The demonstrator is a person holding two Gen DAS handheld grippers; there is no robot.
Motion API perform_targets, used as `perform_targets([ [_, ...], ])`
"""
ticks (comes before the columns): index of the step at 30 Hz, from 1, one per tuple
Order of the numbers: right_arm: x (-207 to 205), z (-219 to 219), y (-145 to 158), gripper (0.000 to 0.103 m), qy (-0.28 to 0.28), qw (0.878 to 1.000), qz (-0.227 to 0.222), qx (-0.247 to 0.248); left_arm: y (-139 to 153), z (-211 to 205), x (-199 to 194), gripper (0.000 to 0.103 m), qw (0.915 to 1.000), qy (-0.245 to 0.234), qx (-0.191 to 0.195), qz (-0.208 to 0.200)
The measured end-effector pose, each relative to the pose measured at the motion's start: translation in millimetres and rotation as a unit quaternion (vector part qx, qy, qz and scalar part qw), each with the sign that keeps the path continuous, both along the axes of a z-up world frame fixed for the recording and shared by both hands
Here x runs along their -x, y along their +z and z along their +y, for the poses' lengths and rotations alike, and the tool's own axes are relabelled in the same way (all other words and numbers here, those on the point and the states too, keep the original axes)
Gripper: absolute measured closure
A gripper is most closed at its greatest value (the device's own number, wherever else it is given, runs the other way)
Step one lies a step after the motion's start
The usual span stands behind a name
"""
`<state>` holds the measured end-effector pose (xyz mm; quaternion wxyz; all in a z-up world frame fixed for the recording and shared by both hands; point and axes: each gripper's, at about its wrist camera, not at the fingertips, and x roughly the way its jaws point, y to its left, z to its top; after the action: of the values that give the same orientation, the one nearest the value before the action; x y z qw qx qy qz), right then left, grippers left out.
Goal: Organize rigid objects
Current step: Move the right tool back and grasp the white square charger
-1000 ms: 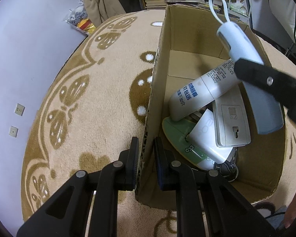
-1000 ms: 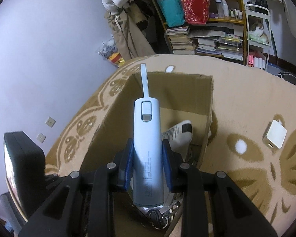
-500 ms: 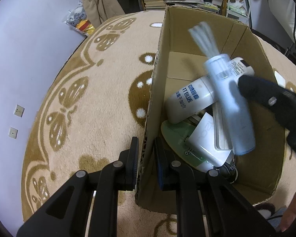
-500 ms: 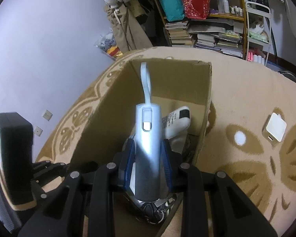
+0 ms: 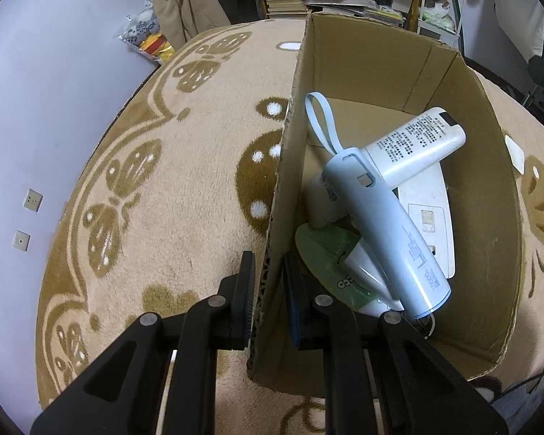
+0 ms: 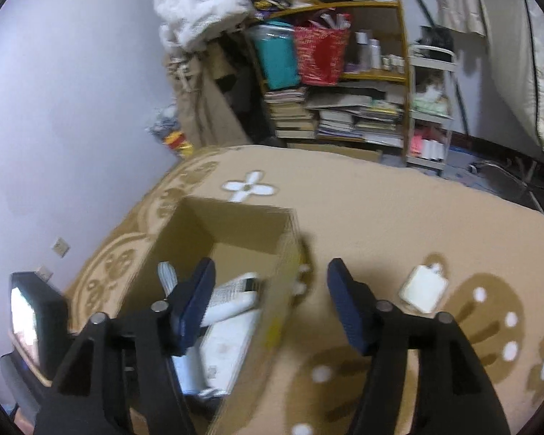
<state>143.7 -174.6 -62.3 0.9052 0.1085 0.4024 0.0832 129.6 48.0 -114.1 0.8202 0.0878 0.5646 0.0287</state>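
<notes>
A cardboard box [image 5: 380, 61] stands on the patterned carpet. My left gripper [image 5: 268, 304] is shut on its left wall, one finger on each side. Inside lies a pale blue power bank [image 5: 388, 232] with a loop strap, resting across a white tube [image 5: 413, 148], a white flat device [image 5: 429, 224] and a green and white item [image 5: 326, 253]. My right gripper [image 6: 268, 304] hovers above the box's right wall [image 6: 272, 311]; its jaws are opening with nothing between them. A small white square charger [image 6: 422, 290] lies on the carpet to the right of the box.
Shelves with books, a red bag [image 6: 321, 54] and a teal bin [image 6: 275, 54] stand at the back. A wire rack [image 6: 429, 108] is beside them. Bags and clothes lie by the wall [image 5: 148, 40]. The carpet [image 5: 185, 166] spreads around the box.
The right gripper let go of the pale blue power bank, which dropped into the box onto the white tube. That gripper then rose and drew back to the right. The left gripper stayed put.
</notes>
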Motion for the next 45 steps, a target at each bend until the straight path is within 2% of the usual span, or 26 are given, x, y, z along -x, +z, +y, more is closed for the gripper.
perform_targets([
  [1,-2.9,-6.3,-1.3,0.022,-0.005,1.0,0.002,0.003,-0.2,0.0,-0.2,0.088,1.0,-0.001,-0.001,0.0],
  [3,-9.8,-18.9,-7.0,0.019,-0.017,1.0,0.005,0.018,-0.7,-0.3,-1.4,0.088,1.0,-0.002,-0.003,0.001],
  [5,-14.7,-28.0,-12.7,0.019,-0.024,0.999,0.003,0.029,-0.5,-1.4,-2.5,0.088,1.0,-0.003,-0.003,0.001],
  [7,-21.7,-39.6,-24.0,0.018,-0.045,0.998,0.023,0.043,-1.0,-1.3,-3.0,0.088,1.0,-0.001,-0.001,0.001],
  [13,-29.2,-68.8,-54.8,0.018,-0.088,0.994,0.049,0.046,-2.5,-3.0,-2.3,0.088,1.0,-0.006,-0.006,-0.001],
  [17,-33.0,-87.3,-78.2,0.018,-0.093,0.992,0.076,0.041,-2.8,-4.5,-0.5,0.088,0.9998,-0.013,-0.014,-0.003],
  [23,-34.7,-105.2,-102.4,0.018,-0.107,0.988,0.093,0.063,-3.5,-3.7,0.4,0.088,0.9997,-0.014,-0.019,-0.004],
  [32,-45.8,-124.6,-123.0,0.018,-0.124,0.983,0.114,0.077,-5.3,-1.7,-0.6,0.087,0.9997,-0.011,-0.021,-0.003],
  [45,-60.0,-127.2,-135.7,0.018,-0.127,0.983,0.123,0.051,-5.1,-0.4,-2.0,0.087,0.9998,-0.008,-0.016,-0.001],
])
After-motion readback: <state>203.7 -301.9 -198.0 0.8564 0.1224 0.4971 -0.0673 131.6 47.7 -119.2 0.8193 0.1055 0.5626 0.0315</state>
